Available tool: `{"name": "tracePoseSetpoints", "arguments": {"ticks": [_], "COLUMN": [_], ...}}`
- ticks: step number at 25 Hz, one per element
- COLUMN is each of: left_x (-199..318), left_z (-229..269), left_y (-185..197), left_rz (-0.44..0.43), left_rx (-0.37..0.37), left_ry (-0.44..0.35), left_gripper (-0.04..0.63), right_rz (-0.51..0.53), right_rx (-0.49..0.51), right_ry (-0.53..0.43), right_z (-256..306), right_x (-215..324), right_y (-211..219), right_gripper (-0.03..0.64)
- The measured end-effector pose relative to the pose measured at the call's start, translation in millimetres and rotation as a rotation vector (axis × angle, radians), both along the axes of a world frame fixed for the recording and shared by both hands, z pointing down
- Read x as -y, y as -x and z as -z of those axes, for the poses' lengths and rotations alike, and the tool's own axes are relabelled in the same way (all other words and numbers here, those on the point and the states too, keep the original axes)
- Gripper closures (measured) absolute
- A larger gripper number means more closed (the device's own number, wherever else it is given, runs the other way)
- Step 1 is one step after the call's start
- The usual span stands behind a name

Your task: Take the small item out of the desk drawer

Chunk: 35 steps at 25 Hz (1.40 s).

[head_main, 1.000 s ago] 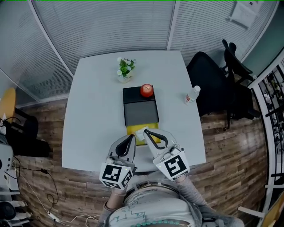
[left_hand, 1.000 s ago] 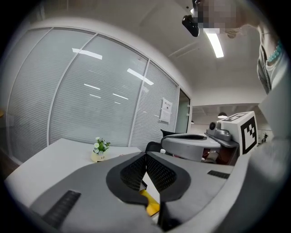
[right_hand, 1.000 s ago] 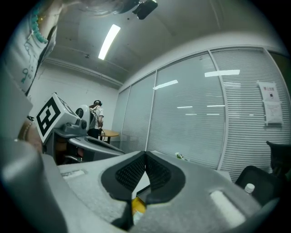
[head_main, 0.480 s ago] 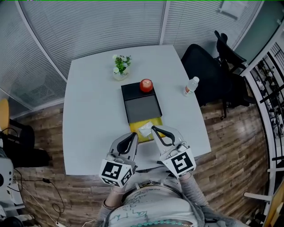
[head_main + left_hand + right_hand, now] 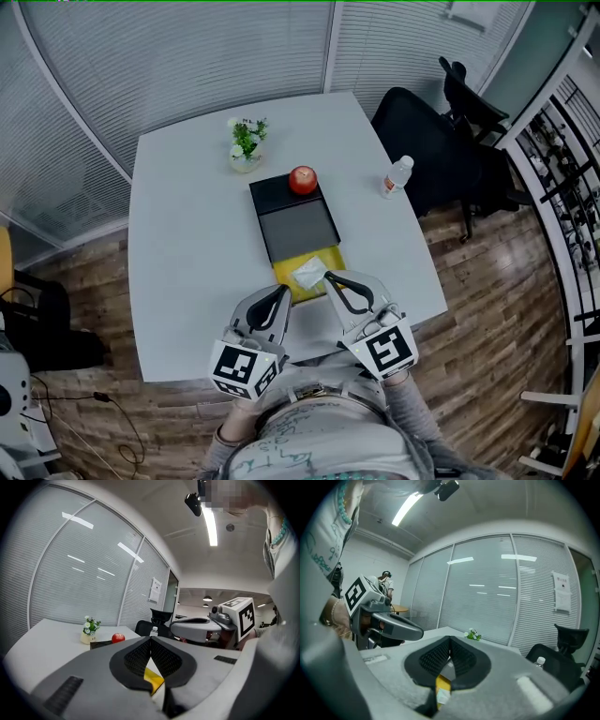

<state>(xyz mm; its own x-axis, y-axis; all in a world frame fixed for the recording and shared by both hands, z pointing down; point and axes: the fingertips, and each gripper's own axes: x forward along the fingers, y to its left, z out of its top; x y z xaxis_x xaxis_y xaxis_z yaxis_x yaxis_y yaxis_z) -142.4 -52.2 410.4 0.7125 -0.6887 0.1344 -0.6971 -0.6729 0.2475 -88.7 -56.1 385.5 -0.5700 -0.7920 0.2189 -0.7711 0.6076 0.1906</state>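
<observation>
A black desk organiser [image 5: 295,220] lies on the white table [image 5: 187,244], its yellow drawer [image 5: 292,289] pulled out toward me. A small white item [image 5: 308,273] lies in the drawer. My right gripper [image 5: 328,277] is shut and empty, its tip at the drawer's right edge just beside the item. My left gripper [image 5: 279,292] is also shut and empty, at the drawer's near left corner. In the left gripper view the pads of the left gripper [image 5: 150,638] meet, with the yellow drawer [image 5: 153,678] below. The right gripper [image 5: 450,638] shows its pads closed too.
A red apple [image 5: 302,179] sits on the organiser's far end. A small potted plant [image 5: 245,142] stands behind it, and a water bottle [image 5: 395,175] near the table's right edge. A black office chair [image 5: 422,141] is at the right. Glass walls with blinds enclose the far side.
The right gripper's tip was over the white item a second ago and now sits just to its right. The head view has shifted, so the table appears further left. Both grippers stay shut.
</observation>
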Motion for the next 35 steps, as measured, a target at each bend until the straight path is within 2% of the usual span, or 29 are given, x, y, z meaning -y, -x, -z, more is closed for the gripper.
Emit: {"name": "tracePoseSetpoints", "arguments": {"ticks": [9, 19, 26, 35], "left_x": [7.3, 26.6, 38.4, 37.8], "left_z": [1.0, -1.6, 2.9, -2.4], "left_y": [-5.4, -20.2, -34.0, -30.4], "left_rz": [0.000, 0.038, 0.035, 0.026], "left_rx": [-0.009, -0.026, -0.046, -0.018], "left_ry": [-0.011, -0.005, 0.008, 0.014], "left_gripper": [0.597, 0.597, 0.597, 0.597], "right_rz": [0.026, 0.102, 0.143, 0.145], "right_rx": [-0.003, -0.014, -0.036, -0.057], "right_ry": [0.016, 0.021, 0.023, 0.032], "right_z": [-5.9, -8.0, -10.8, -29.9], "right_x": [7.2, 29.2, 39.1, 45.4], "right_y": [-2.3, -10.5, -15.8, -16.0], "right_gripper": [0.614, 0.614, 0.614, 0.614]}}
